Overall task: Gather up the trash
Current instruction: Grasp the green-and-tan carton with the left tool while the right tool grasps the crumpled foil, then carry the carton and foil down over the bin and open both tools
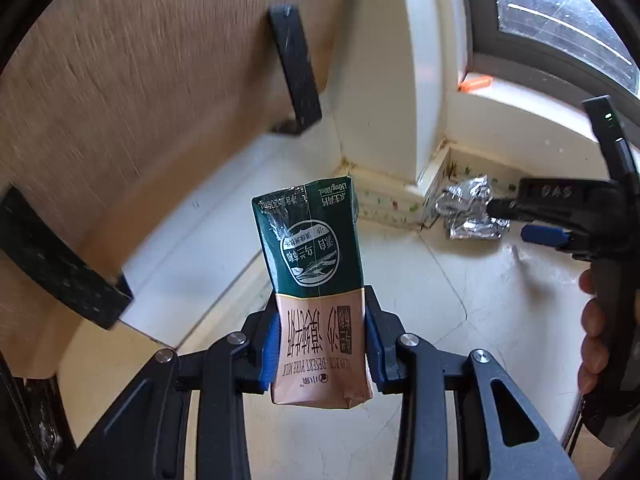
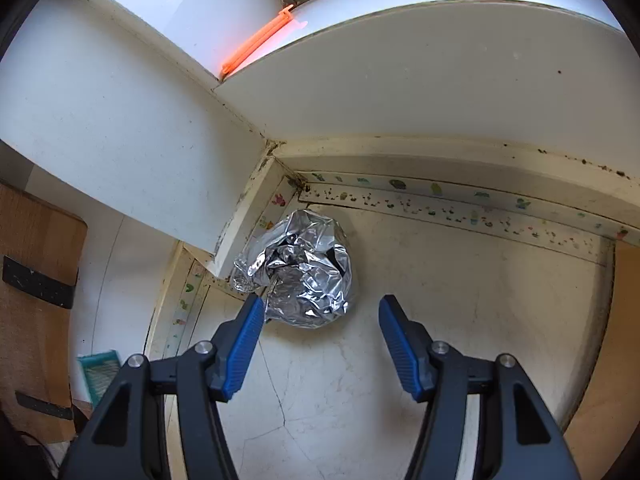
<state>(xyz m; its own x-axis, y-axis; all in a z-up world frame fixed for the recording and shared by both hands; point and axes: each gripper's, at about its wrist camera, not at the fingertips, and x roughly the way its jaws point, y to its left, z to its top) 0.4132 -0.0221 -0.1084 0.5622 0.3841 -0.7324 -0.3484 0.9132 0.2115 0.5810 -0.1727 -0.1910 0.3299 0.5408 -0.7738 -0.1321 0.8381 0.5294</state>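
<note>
My left gripper [image 1: 320, 328] is shut on a green and pink milk carton [image 1: 316, 276], held upright above the floor. A crumpled ball of silver foil [image 2: 300, 272] lies on the pale floor in the corner by the wall; it also shows in the left wrist view [image 1: 468, 208]. My right gripper [image 2: 322, 306] is open, its blue fingers just in front of the foil, the left fingertip [image 2: 254, 312] at the foil's near edge. The right gripper also shows in the left wrist view [image 1: 516, 220], reaching toward the foil.
A white wall corner with skirting [image 2: 240, 216] stands just left of the foil. A wooden board with black straps [image 1: 120, 120] is at the left. An orange clip [image 2: 256, 44] lies on the window sill. A teal item [image 2: 98, 372] lies on the floor at lower left.
</note>
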